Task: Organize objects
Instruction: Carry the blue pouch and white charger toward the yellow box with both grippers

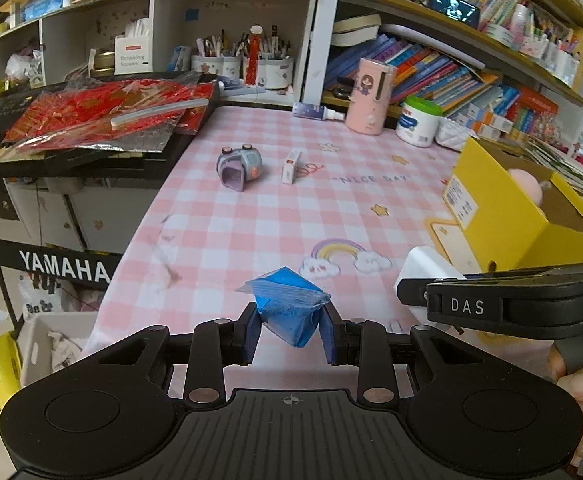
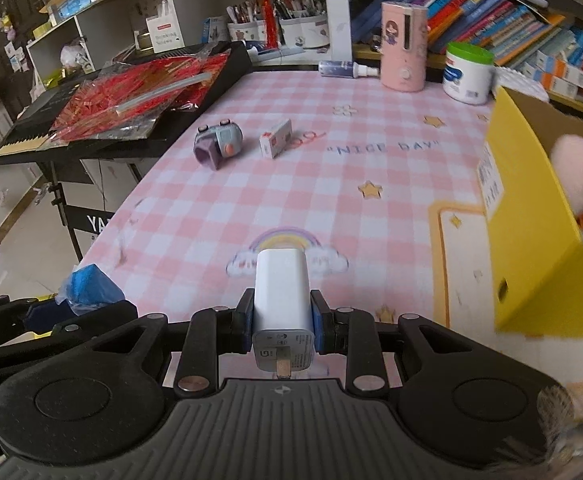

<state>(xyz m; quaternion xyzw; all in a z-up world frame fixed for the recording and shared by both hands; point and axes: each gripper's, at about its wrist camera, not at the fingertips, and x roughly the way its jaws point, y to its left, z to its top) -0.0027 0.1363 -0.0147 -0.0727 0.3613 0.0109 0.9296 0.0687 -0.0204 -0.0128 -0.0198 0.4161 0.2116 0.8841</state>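
The table (image 2: 371, 168) carries a smooth pink-and-white checked cloth, and its middle is free; the left edge runs beside a black keyboard (image 2: 103, 128) covered with shiny red foil. At 11 o'clock lie a small rounded grey toy (image 2: 217, 146) and a little carton (image 2: 275, 138), near each other but apart. At 3 o'clock stands an open yellow box (image 2: 531, 248) with a soft pink plush (image 2: 579, 176) inside. The left hand-held gripper (image 1: 290, 330) is closed on a crinkled blue bag (image 1: 287, 304), above the near table edge. The right hand-held gripper (image 2: 281, 322) is clamped on a smooth white charger (image 2: 281, 292).
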